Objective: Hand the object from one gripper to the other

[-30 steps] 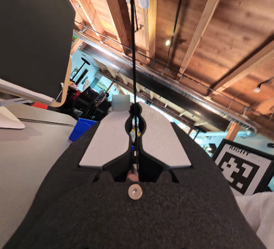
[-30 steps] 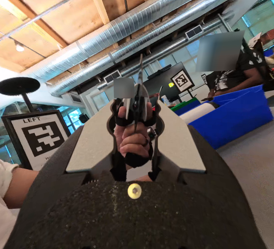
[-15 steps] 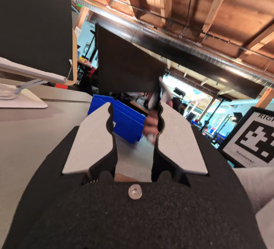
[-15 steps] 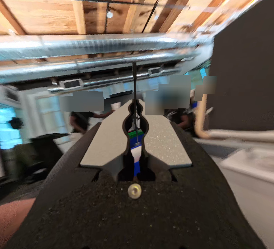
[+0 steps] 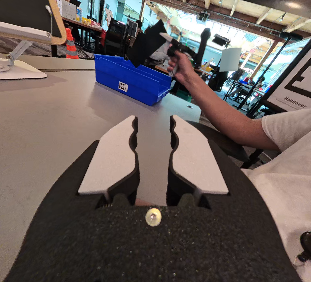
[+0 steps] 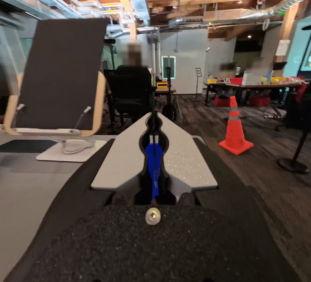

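We see left gripper (image 5: 152,119) with fingers apart, empty, low over tabletop (image 5: 50,131). Right gripper (image 6: 154,116) clamped on thin black sheet (image 5: 146,45), held ahead, above blue bin (image 5: 134,80). We judge handover complete; only set-down left, if any.

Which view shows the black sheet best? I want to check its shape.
The left wrist view: the black sheet faces the camera, held above the blue bin by the right gripper. The right wrist view shows only its thin edge between shut fingers.
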Action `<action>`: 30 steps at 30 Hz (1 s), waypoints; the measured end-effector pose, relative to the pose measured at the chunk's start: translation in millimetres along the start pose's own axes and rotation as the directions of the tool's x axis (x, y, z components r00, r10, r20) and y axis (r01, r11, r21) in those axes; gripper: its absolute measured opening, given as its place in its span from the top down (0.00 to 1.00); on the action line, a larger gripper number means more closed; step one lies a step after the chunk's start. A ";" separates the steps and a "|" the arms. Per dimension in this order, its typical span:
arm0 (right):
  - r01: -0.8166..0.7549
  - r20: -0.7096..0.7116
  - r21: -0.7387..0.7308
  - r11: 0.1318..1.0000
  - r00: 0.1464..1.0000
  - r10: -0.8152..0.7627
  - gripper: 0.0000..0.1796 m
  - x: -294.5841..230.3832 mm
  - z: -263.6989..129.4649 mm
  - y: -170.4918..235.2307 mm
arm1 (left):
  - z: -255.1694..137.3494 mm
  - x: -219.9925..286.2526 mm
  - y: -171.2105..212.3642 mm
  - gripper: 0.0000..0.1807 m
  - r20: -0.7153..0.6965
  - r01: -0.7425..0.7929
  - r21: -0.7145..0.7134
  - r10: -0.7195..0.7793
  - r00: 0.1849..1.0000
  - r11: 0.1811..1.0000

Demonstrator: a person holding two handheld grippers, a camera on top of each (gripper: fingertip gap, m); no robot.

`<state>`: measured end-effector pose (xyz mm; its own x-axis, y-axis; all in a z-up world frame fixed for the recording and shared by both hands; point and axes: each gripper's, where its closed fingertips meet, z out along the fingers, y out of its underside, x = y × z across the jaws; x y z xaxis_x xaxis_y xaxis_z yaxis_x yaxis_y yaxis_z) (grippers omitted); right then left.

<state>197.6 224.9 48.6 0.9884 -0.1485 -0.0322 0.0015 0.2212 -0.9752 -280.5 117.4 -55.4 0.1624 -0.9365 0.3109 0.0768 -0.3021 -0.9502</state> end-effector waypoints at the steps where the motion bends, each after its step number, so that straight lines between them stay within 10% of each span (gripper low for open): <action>1: 0.013 -0.027 -0.011 1.000 1.000 -0.013 0.99 4.4 3.2 11.0 | 1.9 1.3 3.8 0.80 -0.004 -0.016 -0.021 0.016 1.000 1.000; 11: 0.066 -0.130 -0.299 0.952 0.985 -0.110 0.99 27.8 15.5 80.2 | 10.5 13.0 17.4 0.81 -0.048 -0.071 -0.086 0.067 0.997 0.994; 19: 0.100 -0.002 -0.756 0.646 0.988 -0.155 0.99 34.3 -25.6 153.7 | 13.9 18.7 24.6 0.82 -0.067 -0.096 -0.120 0.088 0.994 0.988; 30: 0.009 -0.072 -0.898 0.441 0.983 -0.167 0.95 48.0 -30.9 211.5 | 13.5 17.9 25.3 0.82 -0.053 -0.107 -0.124 0.101 0.993 0.987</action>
<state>240.6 234.8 -166.0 0.9606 -0.2527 0.1157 -0.1269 -0.7691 -0.6264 -262.3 95.4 -73.5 0.1167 -0.9703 0.2119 -0.0634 -0.2202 -0.9734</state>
